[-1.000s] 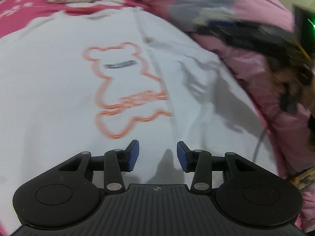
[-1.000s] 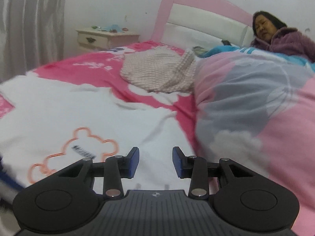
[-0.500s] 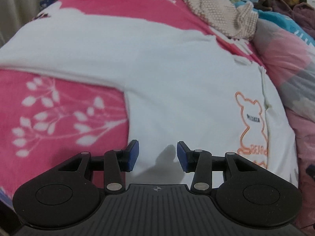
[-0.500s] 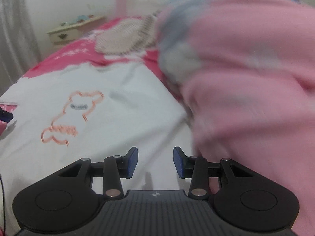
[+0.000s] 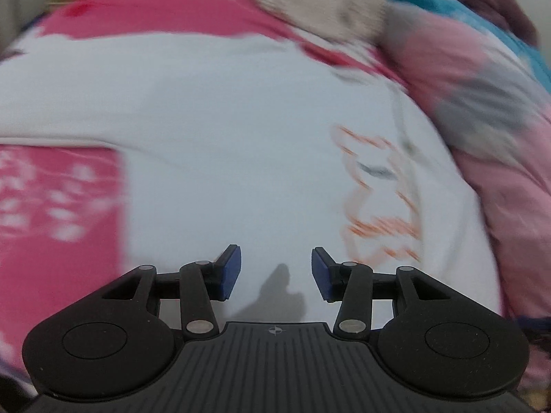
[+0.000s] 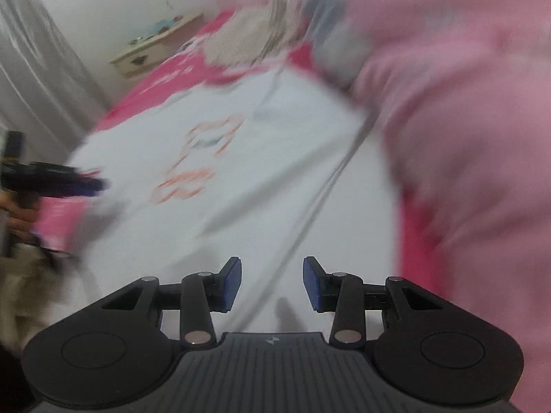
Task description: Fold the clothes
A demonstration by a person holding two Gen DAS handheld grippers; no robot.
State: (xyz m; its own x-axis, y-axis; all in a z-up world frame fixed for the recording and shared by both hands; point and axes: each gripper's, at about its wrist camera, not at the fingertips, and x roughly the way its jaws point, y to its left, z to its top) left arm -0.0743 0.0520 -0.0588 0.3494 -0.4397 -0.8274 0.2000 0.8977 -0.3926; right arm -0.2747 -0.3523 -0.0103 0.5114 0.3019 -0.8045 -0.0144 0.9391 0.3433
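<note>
A white sweatshirt point(image 5: 224, 137) with an orange bear outline point(image 5: 375, 199) lies spread flat on the pink bed; both views are blurred. My left gripper point(image 5: 276, 273) hovers open over the shirt's lower part, nothing between its blue pads point(image 5: 231, 272). In the right wrist view the same sweatshirt point(image 6: 268, 172) fills the middle, the bear print point(image 6: 199, 161) up and left. My right gripper point(image 6: 272, 284) is open and empty above the cloth, over a seam or fold line. The left gripper point(image 6: 55, 182) shows as a dark blur at the left edge.
A pink quilt point(image 6: 465, 103) bulges along the right side of the shirt. The pink floral bedsheet point(image 5: 51, 227) shows at the left. A beige knitted garment point(image 5: 330, 7) lies further up the bed. A cream bedside table point(image 6: 155, 48) and grey curtain point(image 6: 38, 79) stand behind.
Both grippers have swung across the shirt and rolled. The left view shifted so the bear print sits nearer its right side. The right gripper moved along the shirt's quilt-side edge. Both stayed open.
</note>
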